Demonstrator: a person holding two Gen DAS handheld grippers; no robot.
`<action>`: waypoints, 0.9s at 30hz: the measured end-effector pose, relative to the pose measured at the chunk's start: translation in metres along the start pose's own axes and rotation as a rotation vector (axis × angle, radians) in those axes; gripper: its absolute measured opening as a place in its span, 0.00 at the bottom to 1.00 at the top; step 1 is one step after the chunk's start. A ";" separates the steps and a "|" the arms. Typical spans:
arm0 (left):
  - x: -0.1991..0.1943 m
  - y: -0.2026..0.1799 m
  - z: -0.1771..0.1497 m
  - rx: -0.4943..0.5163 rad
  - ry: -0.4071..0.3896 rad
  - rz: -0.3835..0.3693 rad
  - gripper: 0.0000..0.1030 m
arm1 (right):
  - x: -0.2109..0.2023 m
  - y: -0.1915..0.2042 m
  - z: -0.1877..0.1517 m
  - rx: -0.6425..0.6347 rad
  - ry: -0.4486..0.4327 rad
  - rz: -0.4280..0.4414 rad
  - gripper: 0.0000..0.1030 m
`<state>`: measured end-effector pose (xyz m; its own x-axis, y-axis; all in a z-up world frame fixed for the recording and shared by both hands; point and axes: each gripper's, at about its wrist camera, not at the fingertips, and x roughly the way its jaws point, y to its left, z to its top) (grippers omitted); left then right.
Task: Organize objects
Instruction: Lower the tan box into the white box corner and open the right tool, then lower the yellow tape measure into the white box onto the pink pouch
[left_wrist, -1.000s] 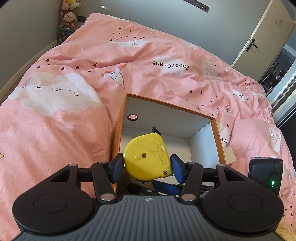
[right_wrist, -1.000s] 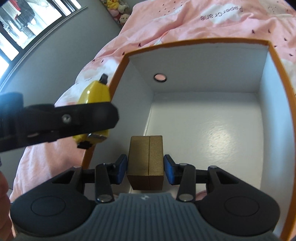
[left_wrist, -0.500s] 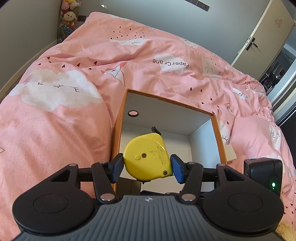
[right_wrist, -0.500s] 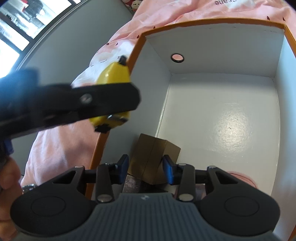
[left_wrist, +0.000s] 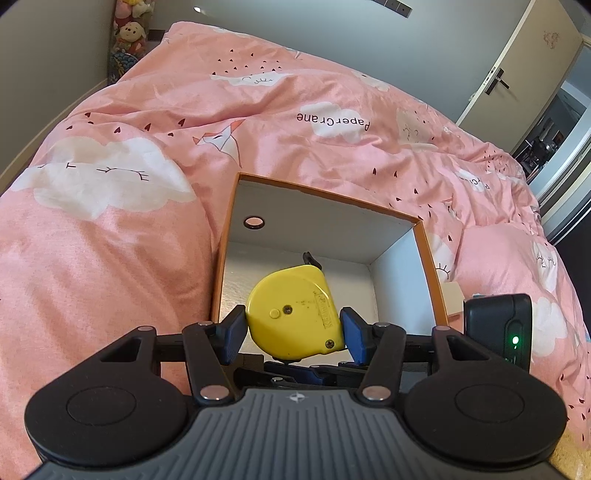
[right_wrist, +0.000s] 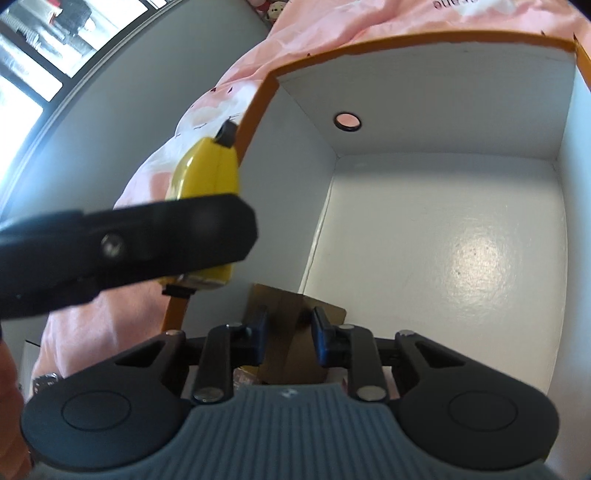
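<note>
Left gripper: blue-padded fingers closed onto a yellow plastic tape measure, pads against its two flanks, casing on edge with its black tab pointing away. In the right wrist view the tape measure hangs beside the left wall of the open orange-rimmed, white-lined cardboard box, at about rim height; whether it is just inside or just outside that wall cannot be told.

Right gripper: low inside the box at its near left corner, fingers narrowed around a brown-gold rectangular block; firm contact cannot be told through blur.

The box sits on a pink cloud-print duvet over the bed.

Judgement: the step in hand is depositing both items. Best done by carrying the tape measure over the rim, lowering it towards the white floor before the fingers part, and landing it apart from the block. The soft bedding may let the box tip if a wall is nudged.
</note>
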<state>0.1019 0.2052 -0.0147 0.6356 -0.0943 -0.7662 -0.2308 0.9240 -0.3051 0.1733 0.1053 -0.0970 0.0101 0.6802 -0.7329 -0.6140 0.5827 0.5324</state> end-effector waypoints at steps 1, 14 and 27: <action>0.001 -0.001 0.000 0.003 0.002 -0.001 0.61 | -0.001 -0.001 0.001 0.005 0.004 -0.001 0.27; 0.025 -0.025 -0.014 0.091 0.120 -0.020 0.61 | -0.084 0.011 -0.015 -0.322 -0.054 -0.315 0.25; 0.035 -0.029 -0.024 0.119 0.181 -0.015 0.61 | -0.067 -0.001 -0.044 -0.192 0.118 -0.155 0.29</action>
<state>0.1135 0.1665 -0.0461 0.4934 -0.1631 -0.8544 -0.1266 0.9583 -0.2561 0.1390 0.0396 -0.0670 0.0300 0.5264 -0.8497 -0.7507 0.5732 0.3286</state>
